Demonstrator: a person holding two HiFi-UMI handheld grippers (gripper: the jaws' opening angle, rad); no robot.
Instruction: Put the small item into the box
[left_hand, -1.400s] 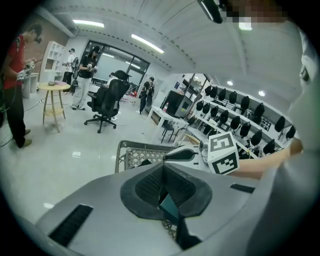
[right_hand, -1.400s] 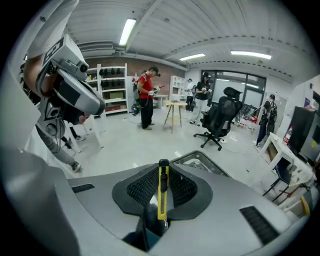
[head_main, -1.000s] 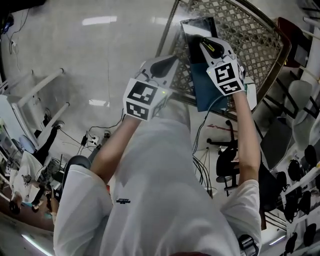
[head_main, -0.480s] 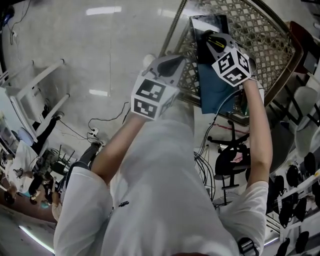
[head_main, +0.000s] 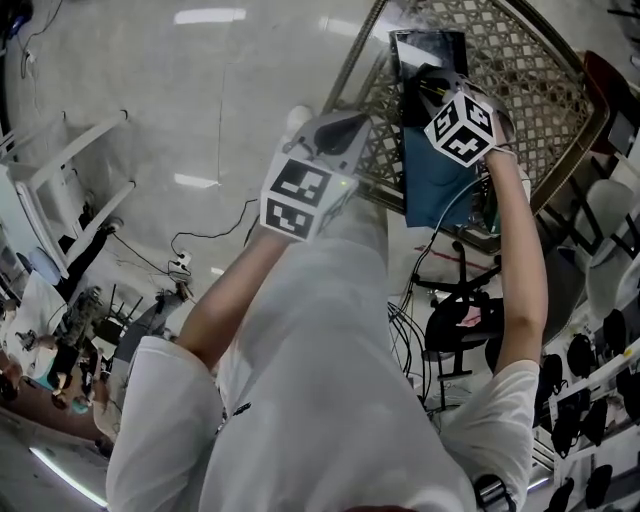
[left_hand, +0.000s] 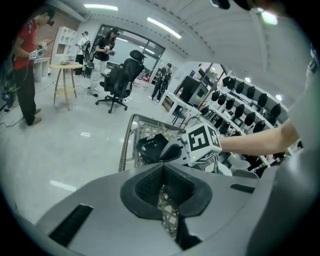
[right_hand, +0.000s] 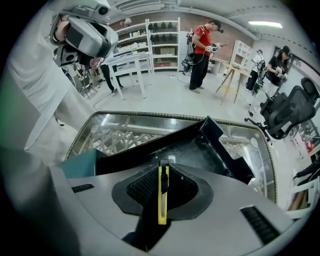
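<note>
Jaws of the right gripper (right_hand: 162, 192) are clamped on a yellow utility knife (right_hand: 162, 196), which stands edge-on between the pads with its black slider end pointing away from the camera. Directly ahead of and below those jaws sits an open black box (right_hand: 226, 149), its inside dark and glossy, with its far corner pointing away from the gripper. The knife is above the box's near edge and not inside it. The box rests on a glass-topped lattice table (right_hand: 116, 136) with a woven rim. A teal panel (right_hand: 80, 162) shows just left of the right gripper, against the box's near side. In the head view the right gripper (head_main: 432, 85) is over the box (head_main: 425, 50), while the left gripper (head_main: 335, 130) hangs beside it to the left, over the table's rim and well apart from the box. The left gripper (left_hand: 163, 172) has its jaws pressed together with nothing between them; only the lattice shows through the slit below the tips.
</note>
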